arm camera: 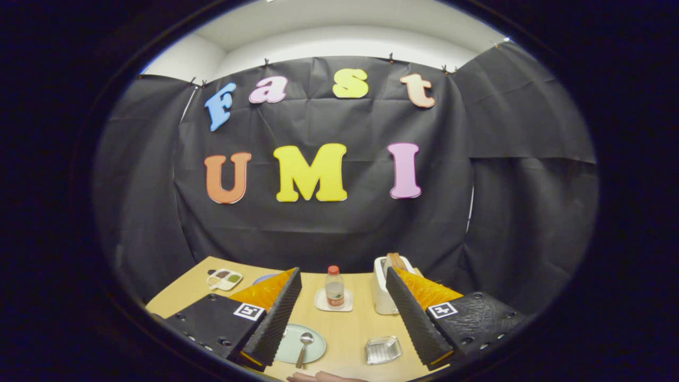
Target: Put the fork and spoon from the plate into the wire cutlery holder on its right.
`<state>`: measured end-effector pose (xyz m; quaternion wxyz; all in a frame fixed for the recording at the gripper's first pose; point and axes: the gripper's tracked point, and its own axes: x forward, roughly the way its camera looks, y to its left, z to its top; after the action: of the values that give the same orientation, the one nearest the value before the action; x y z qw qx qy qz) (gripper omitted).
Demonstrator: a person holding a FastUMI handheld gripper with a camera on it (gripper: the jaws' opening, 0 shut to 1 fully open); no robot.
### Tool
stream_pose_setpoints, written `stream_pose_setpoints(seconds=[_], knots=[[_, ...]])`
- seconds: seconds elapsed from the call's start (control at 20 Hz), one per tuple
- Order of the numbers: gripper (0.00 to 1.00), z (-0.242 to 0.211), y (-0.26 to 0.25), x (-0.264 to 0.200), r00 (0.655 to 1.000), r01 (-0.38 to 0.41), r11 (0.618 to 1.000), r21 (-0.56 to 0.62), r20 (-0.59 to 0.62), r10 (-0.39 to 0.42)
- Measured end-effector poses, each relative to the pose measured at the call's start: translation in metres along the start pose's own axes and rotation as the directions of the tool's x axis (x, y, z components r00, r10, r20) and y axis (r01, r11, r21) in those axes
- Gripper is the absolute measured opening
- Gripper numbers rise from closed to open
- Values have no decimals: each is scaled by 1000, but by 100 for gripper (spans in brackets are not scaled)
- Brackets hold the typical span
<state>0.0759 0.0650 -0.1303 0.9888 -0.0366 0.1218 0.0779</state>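
Note:
A pale green plate (313,350) lies on the wooden table just inside my left finger, which covers its left part. A metal spoon (304,346) rests on the plate, bowl away from me; the fork is hidden. The wire cutlery holder (383,349) stands to the plate's right, close to my right finger. My gripper (344,281) hangs open above the table, fingers wide apart, nothing between them.
A small bottle with a red cap (333,287) stands on a white coaster (333,303) beyond the plate. A white toaster (386,286) holding bread sits at the back right. A divided dish (225,278) lies back left. A person's hand (323,377) shows at the table's near edge.

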Motion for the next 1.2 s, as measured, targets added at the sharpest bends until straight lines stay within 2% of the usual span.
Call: stream_pose_setpoints(seconds=[0.15, 0.3, 0.4, 0.55, 0.65, 0.9, 1.15, 1.2], knots=[[96, -54, 24, 27, 995, -29, 999, -19, -94, 27], [96, -118, 44, 51, 975, -44, 997, -62, -221, 29], [96, -165, 56, 65, 948, -51, 997, -63, -317, 28], [95, -230, 72, 74, 877, -65, 997, -40, -479, 38], [92, -256, 81, 79, 839, -67, 997, -25, -542, 43], [87, -300, 88, 90, 775, -37, 999, 18, -631, 40], [84, -332, 90, 97, 724, -14, 1000, 6, -689, 14], [77, -335, 93, 97, 719, -9, 1000, 7, -695, 11]])
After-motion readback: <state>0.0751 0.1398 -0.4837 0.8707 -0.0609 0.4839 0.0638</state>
